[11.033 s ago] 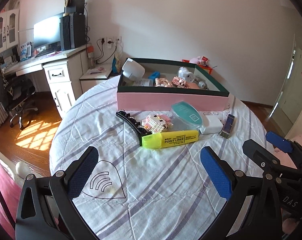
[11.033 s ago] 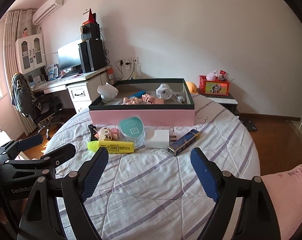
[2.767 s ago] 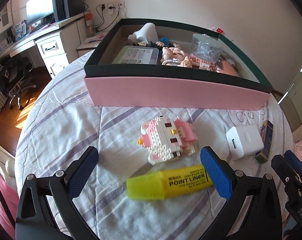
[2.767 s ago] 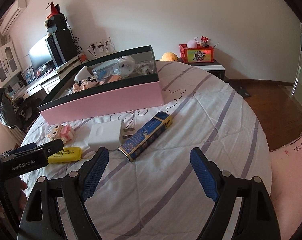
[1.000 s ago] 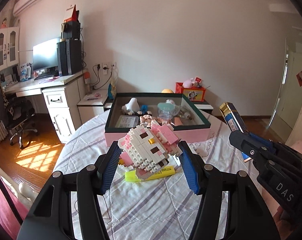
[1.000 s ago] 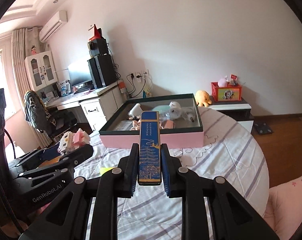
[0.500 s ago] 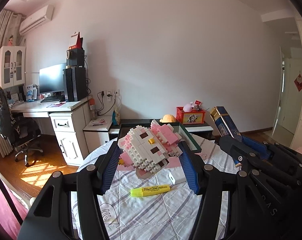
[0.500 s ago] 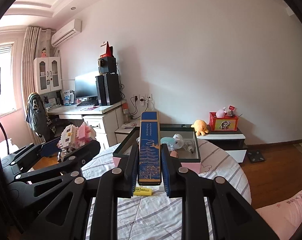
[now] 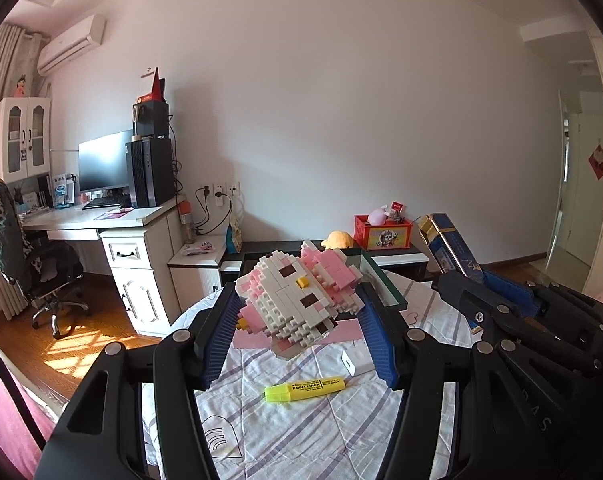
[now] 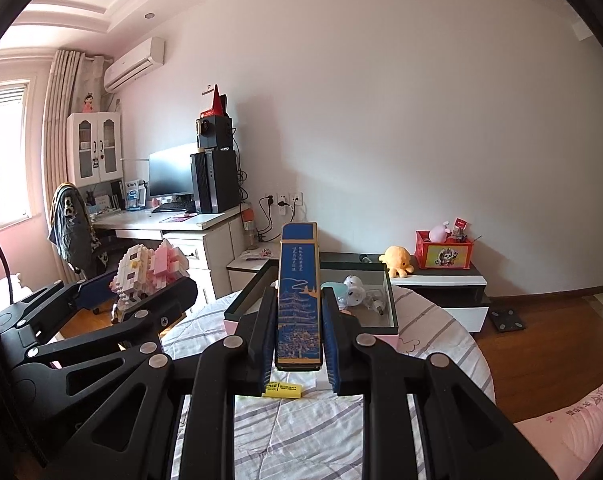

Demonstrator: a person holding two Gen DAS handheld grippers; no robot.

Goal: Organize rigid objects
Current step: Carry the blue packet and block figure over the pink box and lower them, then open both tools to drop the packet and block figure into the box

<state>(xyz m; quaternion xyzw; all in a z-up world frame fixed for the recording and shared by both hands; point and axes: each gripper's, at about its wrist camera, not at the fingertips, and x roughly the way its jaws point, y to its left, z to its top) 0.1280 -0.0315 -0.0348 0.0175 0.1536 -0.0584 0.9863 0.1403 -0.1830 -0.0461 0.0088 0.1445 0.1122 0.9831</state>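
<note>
The left hand-held gripper squeezes a pink and white block toy, held up in the air above the tabletop. The right hand-held gripper squeezes a long blue box, standing upright. A yellow marker lies on the tabletop, near the pink box.

Daylight is admitted from a window at the left; a sunlit patch is cast on the wooden floor. Strong barrel distortion and dark vignetting are seen at the corners. Focus is sharp throughout.
</note>
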